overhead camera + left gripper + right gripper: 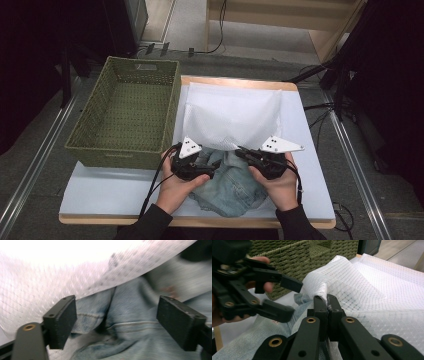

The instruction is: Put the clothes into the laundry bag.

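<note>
A white mesh bag (230, 115) lies on the table, its near edge over a crumpled pair of blue jeans (232, 187). In the high view my left gripper (217, 164) sits at the jeans' left side. My right gripper (240, 151) is at the bag's near edge. The left gripper view has my left gripper (116, 320) open, its jaws wide apart just above the denim (135, 340), below the mesh edge (50, 282). In the right gripper view my right gripper (327, 301) is shut on a raised fold of the mesh bag (362, 290), with the open left gripper (294, 299) close beside it.
An empty green woven basket (120, 152) stands at the table's left, right beside the bag. The white tabletop (110, 190) shows in front of the basket. Metal rails and cables run on the floor around the table.
</note>
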Motion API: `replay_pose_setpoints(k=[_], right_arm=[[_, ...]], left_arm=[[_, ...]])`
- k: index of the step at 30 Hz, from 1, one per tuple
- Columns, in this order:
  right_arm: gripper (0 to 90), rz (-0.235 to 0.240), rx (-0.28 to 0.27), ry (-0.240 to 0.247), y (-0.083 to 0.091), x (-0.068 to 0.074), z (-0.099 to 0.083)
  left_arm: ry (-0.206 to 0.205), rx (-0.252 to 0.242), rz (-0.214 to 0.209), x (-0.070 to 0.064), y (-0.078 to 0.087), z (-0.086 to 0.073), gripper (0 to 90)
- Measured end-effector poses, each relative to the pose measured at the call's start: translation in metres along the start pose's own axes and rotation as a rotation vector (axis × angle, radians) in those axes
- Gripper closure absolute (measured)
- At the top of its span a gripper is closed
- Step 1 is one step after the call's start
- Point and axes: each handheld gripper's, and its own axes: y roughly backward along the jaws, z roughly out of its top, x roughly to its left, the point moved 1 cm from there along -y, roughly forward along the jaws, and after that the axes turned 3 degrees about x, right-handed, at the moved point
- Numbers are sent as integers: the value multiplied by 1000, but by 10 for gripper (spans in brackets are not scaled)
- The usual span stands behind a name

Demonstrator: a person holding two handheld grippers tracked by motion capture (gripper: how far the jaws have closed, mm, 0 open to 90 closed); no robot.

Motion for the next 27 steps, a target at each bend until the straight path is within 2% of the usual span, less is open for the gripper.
replay_pose_setpoints(k=[2, 3, 6, 8, 9, 10, 12, 13, 15, 19, 21, 23, 25, 26, 27], right_arm=[[897, 0, 0, 3, -1, 1, 0], [897, 1, 2, 3, -1, 2, 0], [897, 3, 2, 0, -1, 1, 0], [897, 4, -1, -5, -1, 0, -1], [897, 4, -1, -7, 0, 0, -1], [897, 7, -3, -7, 0, -1, -1], [897, 9, -2, -7, -1, 0, -1], [897, 9, -3, -4, -2, 1, -1], [898, 22, -10, -10, -2, 3, 0], [898, 45, -38, 1, 0, 10, 5], [898, 77, -56, -16, 2, 12, 8], [898, 106, -78, -34, 7, 13, 11], [898, 107, -84, -20, 12, 15, 14], [898, 99, -81, -18, 13, 15, 14], [898, 78, -69, -8, 14, 14, 14]], left_arm=[[-19, 37, 24, 0, -13, -4, 190], [-12, 53, 18, 2, -18, -5, 180], [48, 80, -37, 7, -25, -8, 166], [61, 125, -113, 5, -29, -10, 349], [45, 141, -148, 3, -30, -11, 452], [23, 144, -164, 1, -30, -11, 561], [21, 153, -183, 0, -29, -9, 664], [15, 152, -196, 0, -29, -8, 697], [-26, 129, -227, -3, -28, -5, 722], [-93, 44, -270, -14, -25, 0, 729], [-95, 13, -261, -16, -24, 4, 730], [-75, -31, -246, -13, -22, 8, 729], [-35, -79, -199, -9, -18, 10, 729], [-4, -95, -139, -5, -16, 11, 729], [19, -98, -101, -3, -16, 10, 729]])
